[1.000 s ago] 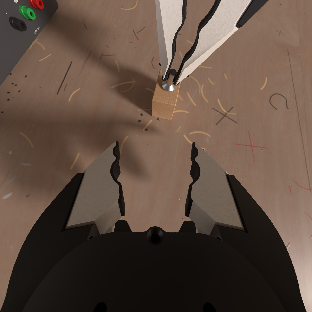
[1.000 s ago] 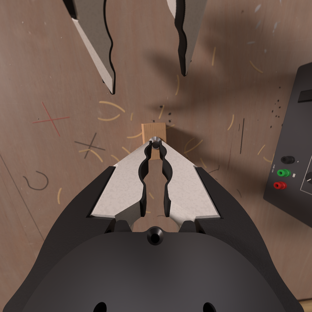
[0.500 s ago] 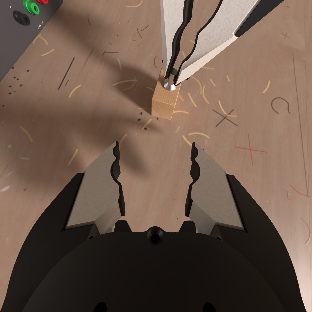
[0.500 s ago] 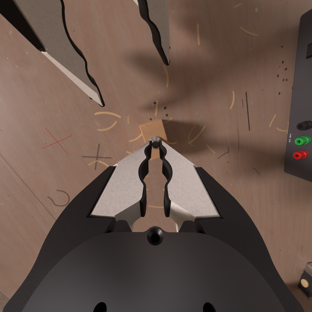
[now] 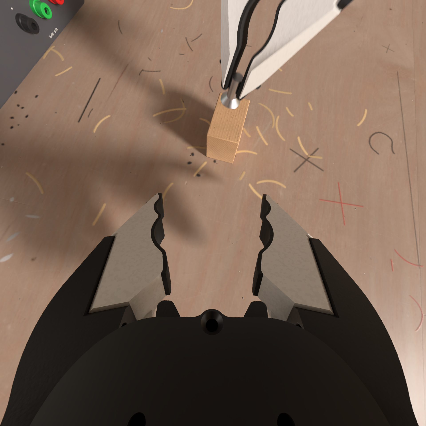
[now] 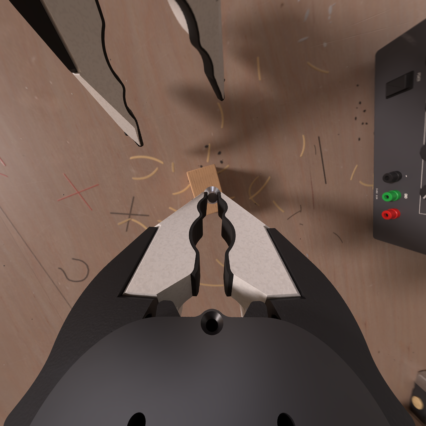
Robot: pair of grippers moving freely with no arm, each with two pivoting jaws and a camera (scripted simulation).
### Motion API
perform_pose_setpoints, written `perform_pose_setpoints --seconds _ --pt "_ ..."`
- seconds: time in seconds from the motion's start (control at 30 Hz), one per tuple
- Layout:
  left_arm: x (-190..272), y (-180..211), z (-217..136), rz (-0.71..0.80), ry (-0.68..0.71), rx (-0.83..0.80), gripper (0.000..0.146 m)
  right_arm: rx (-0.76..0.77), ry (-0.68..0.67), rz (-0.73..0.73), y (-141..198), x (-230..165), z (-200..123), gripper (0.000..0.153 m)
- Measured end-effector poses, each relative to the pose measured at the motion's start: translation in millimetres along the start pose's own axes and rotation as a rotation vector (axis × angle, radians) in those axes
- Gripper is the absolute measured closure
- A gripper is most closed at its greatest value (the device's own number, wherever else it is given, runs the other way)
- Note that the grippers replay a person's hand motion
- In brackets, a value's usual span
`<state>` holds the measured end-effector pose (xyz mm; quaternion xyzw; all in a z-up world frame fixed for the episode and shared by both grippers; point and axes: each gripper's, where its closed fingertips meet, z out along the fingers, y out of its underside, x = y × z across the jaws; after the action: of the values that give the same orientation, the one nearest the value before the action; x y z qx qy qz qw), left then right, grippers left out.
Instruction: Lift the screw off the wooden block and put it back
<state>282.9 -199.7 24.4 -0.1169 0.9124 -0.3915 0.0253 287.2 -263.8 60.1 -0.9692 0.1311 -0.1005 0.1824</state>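
A small wooden block (image 5: 227, 131) stands on the brown workbench. A silver screw (image 5: 231, 92) stands upright over the far end of the block's top, flared end down. I cannot tell whether it touches the wood. My right gripper (image 5: 231, 86) comes down from above and is shut on the screw's shaft. In the right wrist view it (image 6: 212, 196) grips the screw (image 6: 212, 191) in front of the block (image 6: 202, 178). My left gripper (image 5: 211, 198) is open and empty, short of the block. It also shows in the right wrist view (image 6: 179, 119), beyond the block.
A black power supply box (image 6: 401, 138) with black, green and red sockets lies to the right of the block; its corner shows in the left wrist view (image 5: 20, 46). A small dark part with a brass spot (image 6: 418, 401) sits at the lower right. Shavings and pen marks litter the bench.
My right gripper has risen a little with the screw, so more of the shaft shows above the block. The right view has swung, bringing the black box nearer. My left gripper stays open.
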Motion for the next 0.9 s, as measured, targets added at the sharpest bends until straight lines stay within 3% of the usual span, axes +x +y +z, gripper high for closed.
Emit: perform_pose_setpoints --seconds 0.43,0.9 --pt "-0.2 -0.6 -0.3 0.005 0.002 0.003 0.061 0.062 -0.043 0.089 10.6 -0.5 9.5 0.145" --pt "-0.2 -0.4 -0.2 0.009 0.002 0.003 0.061 -0.034 0.012 -0.009 10.4 -0.3 9.8 0.145"
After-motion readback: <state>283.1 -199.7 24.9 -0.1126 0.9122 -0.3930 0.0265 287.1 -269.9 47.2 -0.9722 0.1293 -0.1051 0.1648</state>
